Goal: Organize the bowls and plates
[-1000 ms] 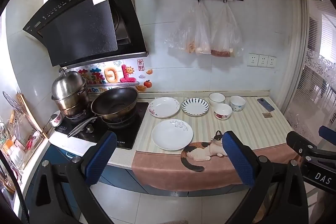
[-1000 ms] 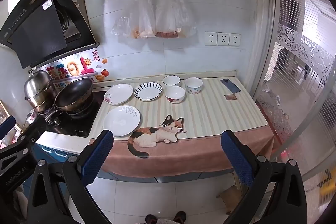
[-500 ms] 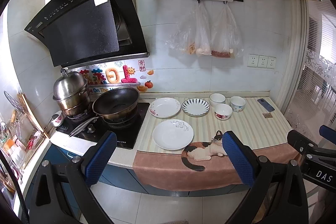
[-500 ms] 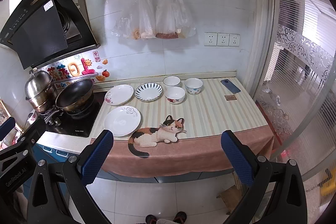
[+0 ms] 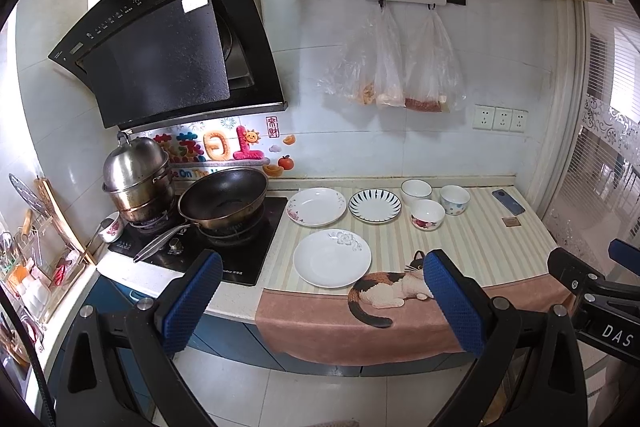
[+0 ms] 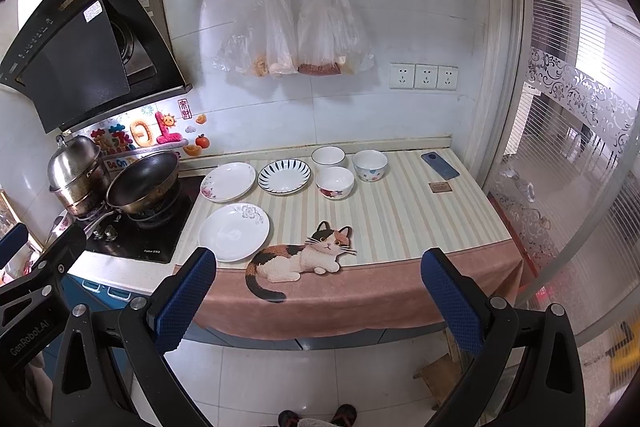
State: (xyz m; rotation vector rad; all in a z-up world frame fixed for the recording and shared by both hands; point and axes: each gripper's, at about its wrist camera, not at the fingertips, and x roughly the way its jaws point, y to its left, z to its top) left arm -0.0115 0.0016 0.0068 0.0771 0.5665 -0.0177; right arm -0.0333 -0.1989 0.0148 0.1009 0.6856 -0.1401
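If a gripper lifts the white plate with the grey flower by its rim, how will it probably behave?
The white plate with the grey flower looks glazed and glossy, so the pads may slip. It seems rigid ceramic, probably fragile if dropped. Its shallow, wide shape would likely tilt when held at one edge.

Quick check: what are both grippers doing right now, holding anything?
Left gripper: open, holding nothing, short of the counter.
Right gripper: open, holding nothing, also short of the counter.

White tiled wall, 3 sockets, pale floor.
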